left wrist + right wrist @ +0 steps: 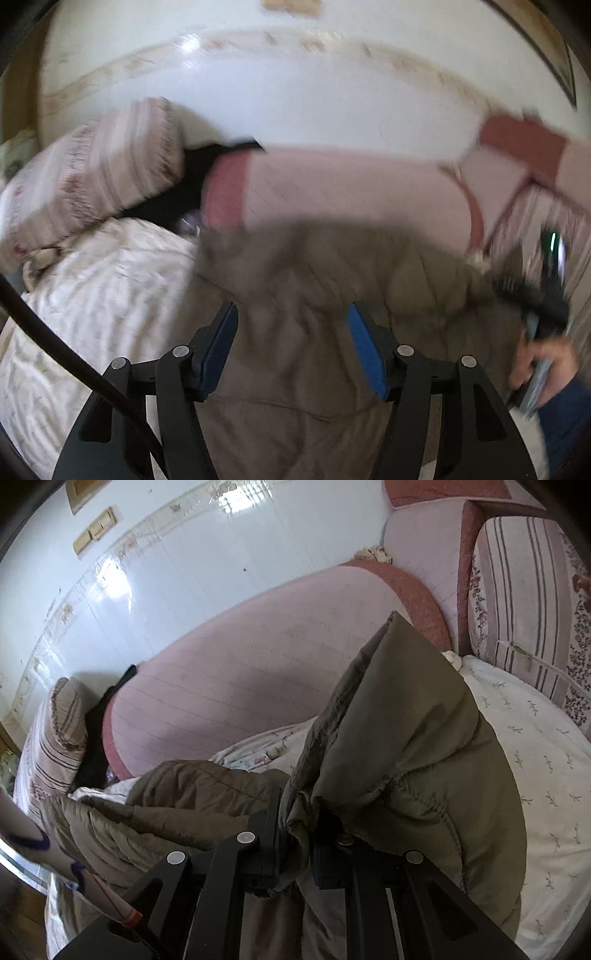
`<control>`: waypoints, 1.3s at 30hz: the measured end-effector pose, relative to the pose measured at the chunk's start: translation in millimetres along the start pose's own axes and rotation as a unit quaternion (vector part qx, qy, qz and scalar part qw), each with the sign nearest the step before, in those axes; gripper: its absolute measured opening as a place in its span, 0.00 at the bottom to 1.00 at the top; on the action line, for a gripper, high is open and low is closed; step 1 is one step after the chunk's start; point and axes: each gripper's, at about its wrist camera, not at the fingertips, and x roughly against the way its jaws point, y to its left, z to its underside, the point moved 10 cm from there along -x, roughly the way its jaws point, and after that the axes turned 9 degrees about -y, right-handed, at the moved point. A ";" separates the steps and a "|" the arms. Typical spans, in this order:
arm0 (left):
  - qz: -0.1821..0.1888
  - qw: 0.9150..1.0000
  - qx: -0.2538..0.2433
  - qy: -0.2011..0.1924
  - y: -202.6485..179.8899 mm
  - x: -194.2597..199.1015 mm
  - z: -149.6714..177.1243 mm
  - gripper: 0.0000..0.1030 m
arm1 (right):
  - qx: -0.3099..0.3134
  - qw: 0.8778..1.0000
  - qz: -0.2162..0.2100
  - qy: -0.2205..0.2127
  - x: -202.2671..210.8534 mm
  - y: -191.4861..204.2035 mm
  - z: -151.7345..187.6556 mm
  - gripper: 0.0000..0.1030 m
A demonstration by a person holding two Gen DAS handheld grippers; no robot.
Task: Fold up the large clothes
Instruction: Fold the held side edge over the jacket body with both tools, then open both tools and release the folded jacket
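White floral bedsheet (pixel 535 760) under a pink padded headboard (pixel 229 679) | olive quilted coat (pixel 413 746) sprawls across sheet | right gripper (pixel 299 834) pinches a coat fold, fabric raised above its jaws | left gripper (pixel 293 343) parted, nothing between blue pads, tilted down over coat | person's hand (pixel 543 365) at right edge, blurred

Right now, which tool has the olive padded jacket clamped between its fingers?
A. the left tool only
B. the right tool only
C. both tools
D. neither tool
B: the right tool is pinched shut on a bunched fold of the olive padded jacket, while the left tool stands open above the fabric with nothing between its blue pads.
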 end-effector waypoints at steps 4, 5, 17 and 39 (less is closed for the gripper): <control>-0.015 0.998 -0.046 0.049 -24.2 -60.6 42.6 0.59 | -0.016 0.999 -0.029 0.013 -2.1 -3.2 3.2 0.21; -0.028 0.997 -0.056 0.053 -24.6 -71.8 48.0 0.59 | -0.024 0.999 -0.044 0.013 3.1 -3.3 2.5 0.26; -0.067 0.991 -0.023 0.116 -5.3 -114.9 71.3 0.69 | -0.009 0.996 -0.070 -0.052 107.2 -12.7 26.8 0.39; -0.142 0.983 0.078 0.081 109.3 -16.9 107.8 0.69 | 0.061 0.996 0.053 0.028 59.3 -27.6 113.6 0.33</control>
